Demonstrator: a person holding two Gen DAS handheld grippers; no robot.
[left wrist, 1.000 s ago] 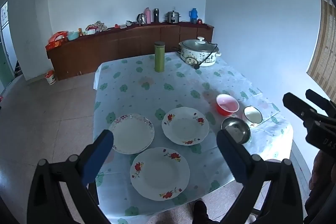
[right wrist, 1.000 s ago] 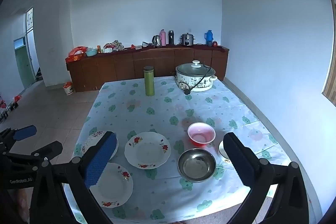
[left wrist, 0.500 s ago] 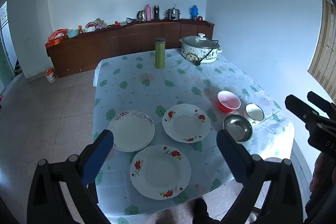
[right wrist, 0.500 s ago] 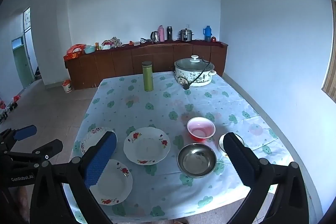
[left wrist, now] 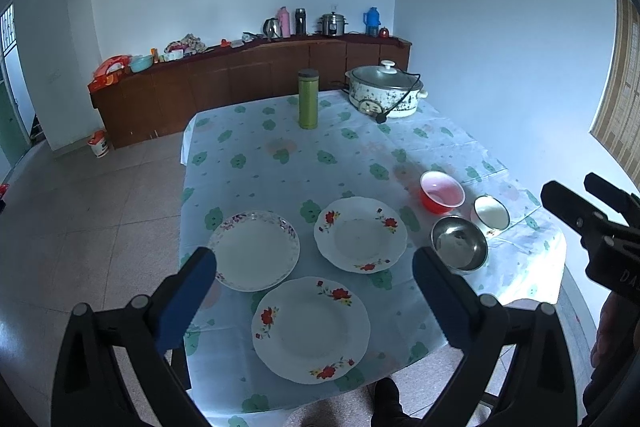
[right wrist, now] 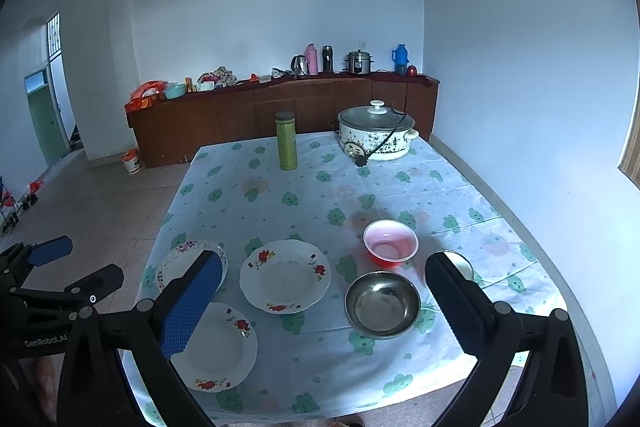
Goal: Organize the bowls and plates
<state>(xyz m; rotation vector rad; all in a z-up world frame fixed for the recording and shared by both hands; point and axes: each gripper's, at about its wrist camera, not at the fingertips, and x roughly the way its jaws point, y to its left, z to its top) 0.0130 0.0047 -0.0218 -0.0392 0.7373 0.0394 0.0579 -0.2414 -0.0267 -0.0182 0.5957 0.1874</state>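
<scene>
Plates sit nearest me, three of them at the near end of the table [left wrist: 248, 163], none stacked. From the left wrist camera, the closest red-flowered plate [left wrist: 311, 329] lies at 6 o'clock. Beyond it, the purple-rimmed plate [left wrist: 255, 249] is at 10 o'clock and a second red-flowered plate [left wrist: 360, 234] at 1 o'clock. My left gripper [left wrist: 314, 297] hangs above them with its jaws wide apart, holding nothing.

I judge the plates to be glazed ceramic: stiff, slick and breakable. I would pinch each at its rim.

Three bowls cluster at 2 o'clock. The steel bowl [right wrist: 383, 304] is nearest and looks light and smooth. The red bowl [right wrist: 391, 242] sits just beyond it. The small white bowl [left wrist: 491, 212] is just beside both, and the right wrist camera mostly hides it behind a blue pad. I would take each bowl by its wall at the lip. The steel one probably tolerates a knock better than the others. My right gripper [right wrist: 322, 305] is also spread wide and empty, above the near edge.

Farther off, one green flask [right wrist: 286, 141] stands upright at 12 o'clock. One lidded electric pot [right wrist: 376, 135] stands at 1 o'clock with its cord draped over it. A brown sideboard [right wrist: 280, 111] lines the back wall.
</scene>
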